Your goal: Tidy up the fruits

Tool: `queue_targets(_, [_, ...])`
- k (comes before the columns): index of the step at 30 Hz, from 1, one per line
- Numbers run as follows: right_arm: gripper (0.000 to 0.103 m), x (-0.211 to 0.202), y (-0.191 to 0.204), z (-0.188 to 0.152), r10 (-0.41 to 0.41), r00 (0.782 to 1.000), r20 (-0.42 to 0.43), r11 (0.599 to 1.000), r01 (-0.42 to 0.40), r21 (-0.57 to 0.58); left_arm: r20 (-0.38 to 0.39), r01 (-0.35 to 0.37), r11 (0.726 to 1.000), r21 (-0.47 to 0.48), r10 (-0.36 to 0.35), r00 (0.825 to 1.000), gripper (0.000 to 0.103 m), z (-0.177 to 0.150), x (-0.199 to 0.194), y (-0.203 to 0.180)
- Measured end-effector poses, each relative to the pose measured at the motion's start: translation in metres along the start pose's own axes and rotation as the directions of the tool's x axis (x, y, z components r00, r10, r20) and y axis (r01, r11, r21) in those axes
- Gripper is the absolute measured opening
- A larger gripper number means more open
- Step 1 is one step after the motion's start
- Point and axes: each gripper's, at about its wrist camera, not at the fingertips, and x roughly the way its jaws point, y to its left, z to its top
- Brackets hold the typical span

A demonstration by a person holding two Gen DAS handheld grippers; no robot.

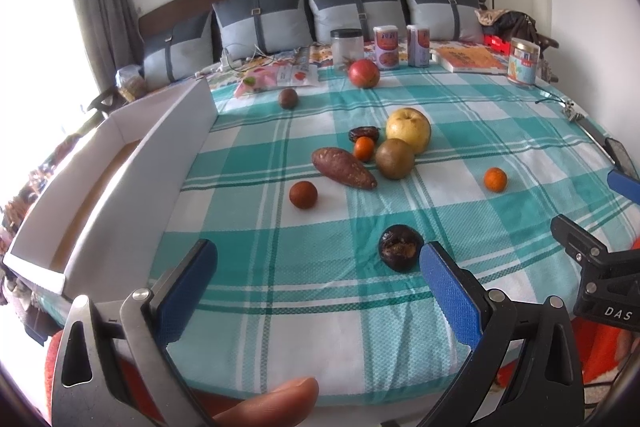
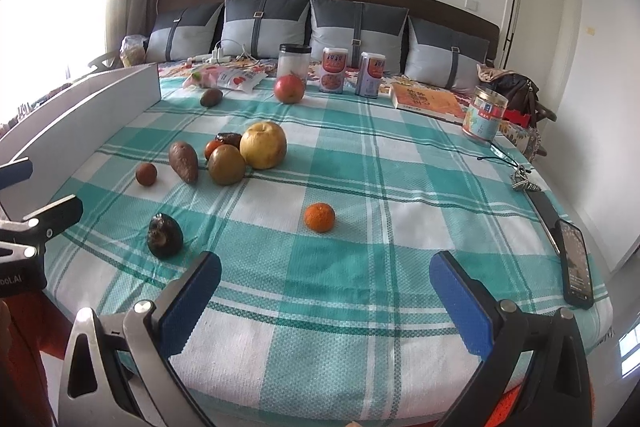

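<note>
Fruits lie scattered on a teal-and-white checked bedspread (image 1: 320,307). Centre of left wrist frame: yellow apple (image 1: 408,129), touching a brown-green round fruit (image 1: 394,159), a small tangerine (image 1: 364,148), a dark date-like piece (image 1: 363,134) (identity unsure) and a sweet potato (image 1: 343,167). A small russet fruit (image 1: 303,194) sits just left of the sweet potato. A second tangerine (image 1: 495,179) lies alone, centre right. A dark shrivelled fruit (image 1: 401,247) sits near the lower centre, just beside the left claw's right finger. Upper centre: a red pomegranate (image 1: 363,73) and a small brown fruit (image 1: 288,98).

White cardboard box (image 1: 132,187), open-topped, at frame left on the bed.

Left claw (image 1: 318,269): wide, holding nothing. Right claw (image 2: 325,279): wide, holding nothing, above the bedspread with the lone tangerine (image 2: 319,217) ahead of it.
</note>
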Motion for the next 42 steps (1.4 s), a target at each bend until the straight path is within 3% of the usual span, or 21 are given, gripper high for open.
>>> queue_targets(42, [0.103,0.0053,0.0021,-0.002,0.009,1.0,-0.023,1.0,-0.009,-0.012,-0.015,-0.003,1.0,-0.001,0.003,1.0,0.102,-0.0033,0.0066,0.0015])
